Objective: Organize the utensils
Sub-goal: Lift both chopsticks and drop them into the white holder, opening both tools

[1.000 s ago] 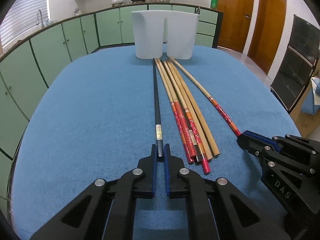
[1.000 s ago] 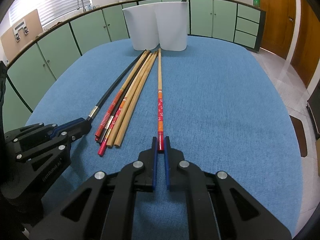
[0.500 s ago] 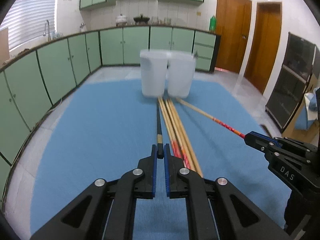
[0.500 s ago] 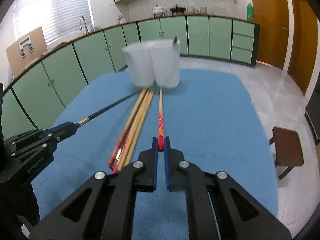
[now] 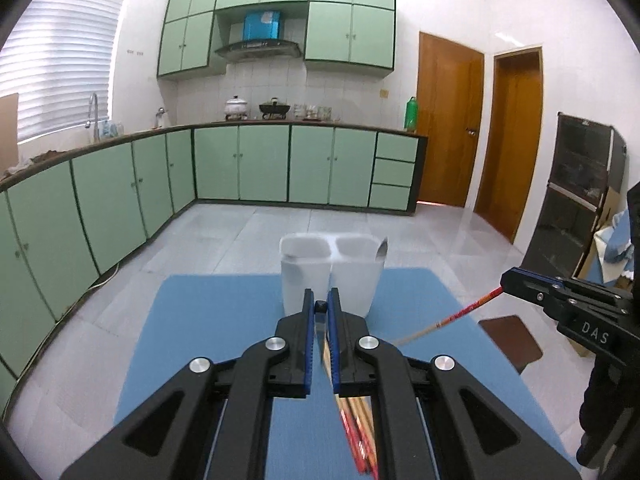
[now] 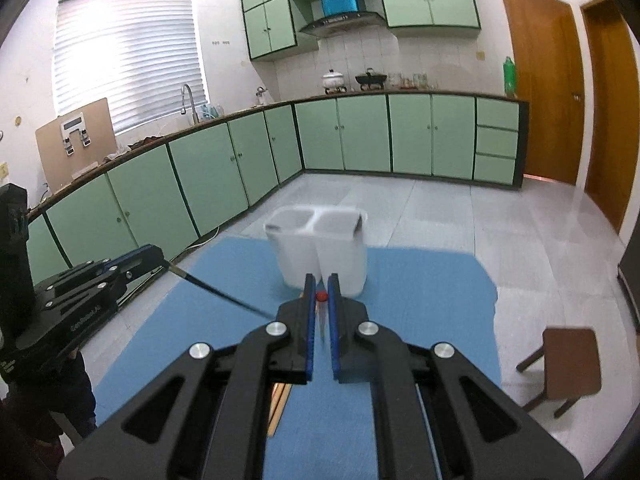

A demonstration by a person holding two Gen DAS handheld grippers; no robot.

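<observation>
My left gripper [image 5: 320, 300] is shut on the end of a black chopstick [image 5: 320, 307], raised above the blue table [image 5: 200, 328]. The same black chopstick [image 6: 224, 297] slants down from that left gripper [image 6: 162, 261] in the right wrist view. My right gripper [image 6: 321, 286] is shut on a red-ended bamboo chopstick [image 6: 321, 297], which also shows as a lifted chopstick [image 5: 460, 314] in the left wrist view. A white two-compartment holder [image 5: 330, 276] stands at the table's far edge, straight ahead of both grippers. Several chopsticks [image 5: 356, 424] lie on the cloth below.
A metal utensil tip [image 5: 382, 249] pokes out of the holder's right compartment. A brown stool [image 6: 568, 364] stands on the floor right of the table. Green cabinets [image 5: 260, 164] line the far wall and left side. A dark shelf unit [image 5: 576, 184] stands at the right.
Both grippers have risen well above the table, each lifting its chopstick's near end. The views have tilted up, so the holder looks lower and smaller.
</observation>
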